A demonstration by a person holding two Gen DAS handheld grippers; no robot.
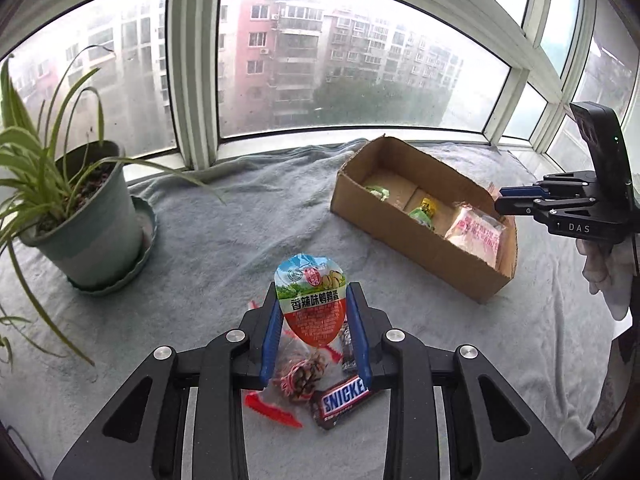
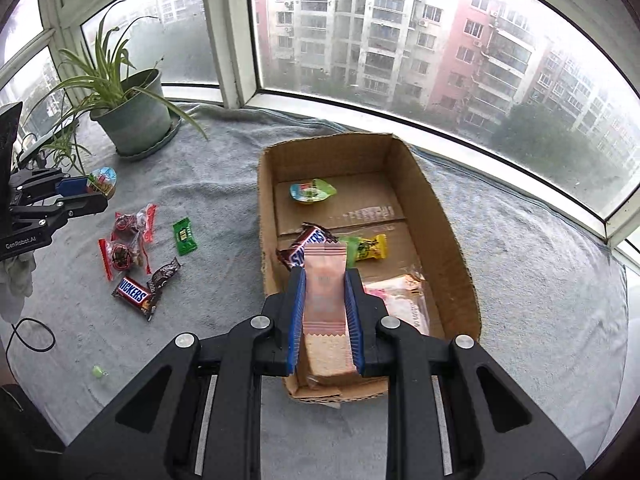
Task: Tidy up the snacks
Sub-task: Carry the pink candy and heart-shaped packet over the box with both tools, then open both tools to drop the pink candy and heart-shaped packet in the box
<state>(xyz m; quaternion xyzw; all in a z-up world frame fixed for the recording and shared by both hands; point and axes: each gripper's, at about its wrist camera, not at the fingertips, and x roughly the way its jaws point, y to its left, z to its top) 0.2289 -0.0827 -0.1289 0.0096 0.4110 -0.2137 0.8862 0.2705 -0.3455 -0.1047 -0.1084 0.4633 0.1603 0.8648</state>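
My left gripper (image 1: pixel 316 300) is shut on a teardrop-shaped quail egg pack (image 1: pixel 312 300), orange below and blue-green above, lifted above the grey cloth. Under it lie a Snickers bar (image 1: pixel 344 398) and a clear red-edged nut packet (image 1: pixel 300 376). My right gripper (image 2: pixel 325 286) is shut on a long pink wafer packet (image 2: pixel 325 292), held over the near end of the open cardboard box (image 2: pixel 440 216). Inside the box lie a second quail egg pack (image 2: pixel 312 191), a Snickers bar (image 2: pixel 308 242), a yellow-green packet (image 2: pixel 368 247) and a pink flat bag (image 2: pixel 400 296).
A potted spider plant (image 1: pixel 92 216) stands at the left by the window. On the cloth left of the box lie a green candy (image 2: pixel 185 236), two red-edged packets (image 2: pixel 128 240), a dark wrapper (image 2: pixel 164 272), a Snickers bar (image 2: pixel 134 293) and a small green ball (image 2: pixel 98 371). A cable (image 2: pixel 32 336) loops nearby.
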